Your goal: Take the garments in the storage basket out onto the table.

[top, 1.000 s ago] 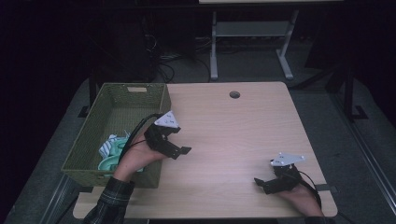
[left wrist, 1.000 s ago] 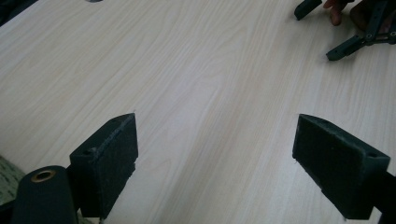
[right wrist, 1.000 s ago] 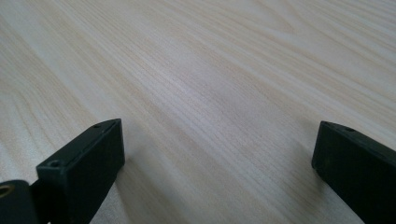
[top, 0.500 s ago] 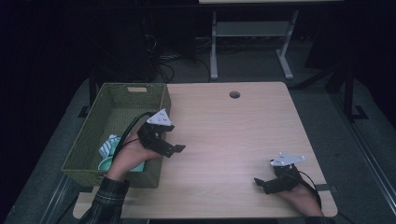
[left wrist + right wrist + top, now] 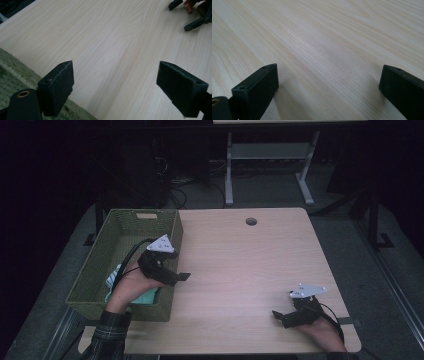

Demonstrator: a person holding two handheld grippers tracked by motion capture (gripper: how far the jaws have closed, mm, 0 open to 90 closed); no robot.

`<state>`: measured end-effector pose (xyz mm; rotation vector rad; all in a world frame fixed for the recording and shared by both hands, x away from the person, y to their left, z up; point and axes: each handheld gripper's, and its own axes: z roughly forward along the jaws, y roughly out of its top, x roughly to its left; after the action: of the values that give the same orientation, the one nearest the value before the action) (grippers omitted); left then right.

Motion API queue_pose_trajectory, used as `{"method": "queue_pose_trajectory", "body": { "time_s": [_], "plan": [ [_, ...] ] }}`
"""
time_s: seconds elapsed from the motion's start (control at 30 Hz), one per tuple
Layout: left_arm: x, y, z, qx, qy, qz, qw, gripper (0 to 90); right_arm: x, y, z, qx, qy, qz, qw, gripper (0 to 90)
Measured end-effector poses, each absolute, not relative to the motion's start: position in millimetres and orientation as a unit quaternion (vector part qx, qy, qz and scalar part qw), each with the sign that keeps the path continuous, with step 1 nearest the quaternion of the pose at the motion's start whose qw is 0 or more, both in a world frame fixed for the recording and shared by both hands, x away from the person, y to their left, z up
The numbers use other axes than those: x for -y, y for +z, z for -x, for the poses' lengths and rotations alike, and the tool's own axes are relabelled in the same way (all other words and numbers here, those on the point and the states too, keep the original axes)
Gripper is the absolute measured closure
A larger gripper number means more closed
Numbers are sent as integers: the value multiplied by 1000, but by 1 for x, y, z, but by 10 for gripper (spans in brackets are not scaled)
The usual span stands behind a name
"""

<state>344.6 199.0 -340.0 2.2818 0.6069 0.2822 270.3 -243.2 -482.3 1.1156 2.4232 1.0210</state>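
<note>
**Over the basket's edge: left gripper empty, cloth half hidden**

At the left side of the surface (image 5: 240, 265), my left gripper (image 5: 176, 276) hung above the right wall of the green woven basket (image 5: 130, 227), its fingers spread wide with nothing between them. In the left gripper view the two black pads framed bare pale wood, and a strip of the basket's weave (image 5: 10, 72) crossed the bottom-left corner, partly blocked by the near finger (image 5: 58, 86).

The pale teal cloth (image 5: 147, 296) lay inside the basket at its near end. My left hand (image 5: 131, 285) and the gripper's cable covered much of it, so I could not make out its full outline or how it was folded; a lighter patch showed just left of the wrist, and I could not tell whether that was the same piece.

My right gripper (image 5: 284, 316) sat low at the near right corner of the surface, well apart from the basket, fingers also spread and empty. The right gripper view showed wood grain (image 5: 324, 50) between the two pads, both of them cut off by the lower frame edge. That gripper also appeared, far off and clipped, in the top-right corner of the left gripper view (image 5: 185, 15), with a fingertip of the hand beside it. The room beyond the surface was too dark to read.
</note>
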Motion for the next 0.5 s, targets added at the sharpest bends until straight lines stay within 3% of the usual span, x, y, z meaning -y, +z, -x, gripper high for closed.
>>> {"method": "queue_pose_trajectory", "body": {
  "time_s": [0.5],
  "plan": [
    [-230, -338, -348, -273, 132, -876, 375, 137, 243, -482, -270, -839, 354, -388, 142, 19]
  ]
}}
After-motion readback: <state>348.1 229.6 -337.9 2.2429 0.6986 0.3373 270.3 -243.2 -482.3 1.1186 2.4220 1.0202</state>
